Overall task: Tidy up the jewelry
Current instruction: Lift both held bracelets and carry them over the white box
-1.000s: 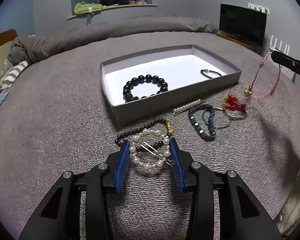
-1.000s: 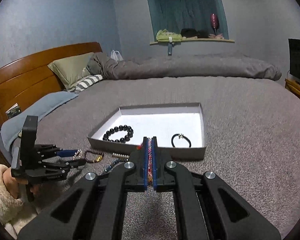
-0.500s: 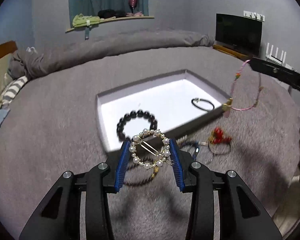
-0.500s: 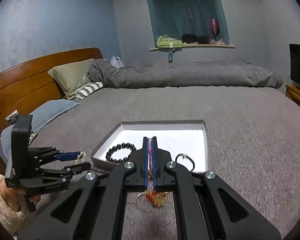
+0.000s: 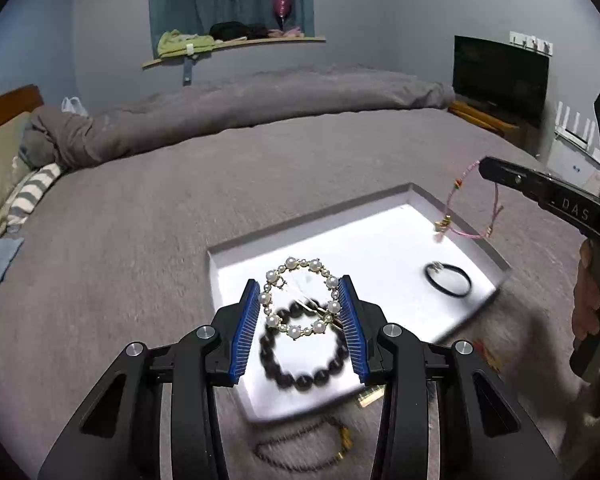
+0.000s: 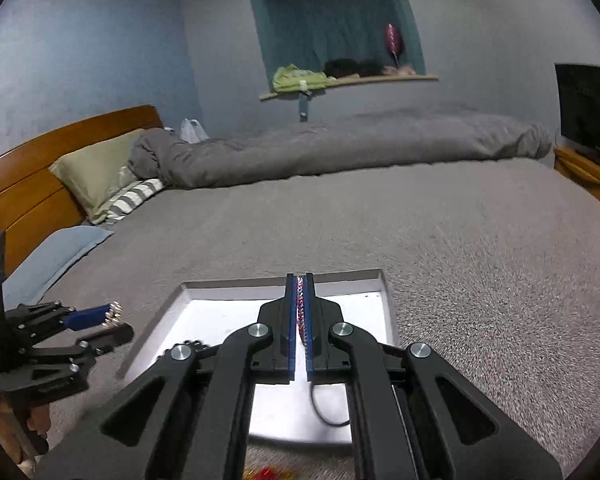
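Both tongs moved off the bed to over the tray (image 5: pixel 416 194), left tongs (image 5: pixel 300 300) clamped on pearl ring (image 5: pixel 300 298), right tongs (image 6: pixel 299 312) pinching pink cord (image 5: pixel 458 194); cord's dangling loop could snag the rim.

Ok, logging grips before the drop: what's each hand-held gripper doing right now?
Left hand-held gripper: closed on the pearl ring clip.
Right hand-held gripper: shut on the pink cord bracelet.
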`<action>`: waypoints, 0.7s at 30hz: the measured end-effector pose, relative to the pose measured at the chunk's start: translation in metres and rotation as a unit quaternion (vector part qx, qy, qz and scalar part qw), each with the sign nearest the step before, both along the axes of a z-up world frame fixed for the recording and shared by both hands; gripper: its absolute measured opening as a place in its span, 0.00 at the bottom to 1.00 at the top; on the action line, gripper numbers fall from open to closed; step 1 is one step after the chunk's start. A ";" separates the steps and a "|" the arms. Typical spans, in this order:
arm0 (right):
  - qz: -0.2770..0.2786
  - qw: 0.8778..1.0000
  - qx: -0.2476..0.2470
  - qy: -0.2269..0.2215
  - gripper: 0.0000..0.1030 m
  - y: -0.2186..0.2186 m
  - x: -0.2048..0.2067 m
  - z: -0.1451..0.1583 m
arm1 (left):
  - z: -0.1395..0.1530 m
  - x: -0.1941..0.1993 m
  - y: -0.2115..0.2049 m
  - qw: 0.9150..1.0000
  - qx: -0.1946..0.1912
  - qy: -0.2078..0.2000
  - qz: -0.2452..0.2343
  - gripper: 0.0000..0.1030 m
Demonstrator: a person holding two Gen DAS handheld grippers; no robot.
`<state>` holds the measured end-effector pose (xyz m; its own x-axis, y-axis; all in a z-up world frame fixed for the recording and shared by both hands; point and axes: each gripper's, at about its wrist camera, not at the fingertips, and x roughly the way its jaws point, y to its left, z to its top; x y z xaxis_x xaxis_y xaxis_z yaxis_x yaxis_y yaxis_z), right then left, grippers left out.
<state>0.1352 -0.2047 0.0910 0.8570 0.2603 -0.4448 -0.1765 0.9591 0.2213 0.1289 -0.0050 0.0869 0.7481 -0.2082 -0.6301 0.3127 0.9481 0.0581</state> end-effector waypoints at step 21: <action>0.003 0.997 -0.017 0.075 0.03 0.003 0.040 -0.052 | -0.060 0.082 -0.008 0.992 0.048 0.106 0.038 0.41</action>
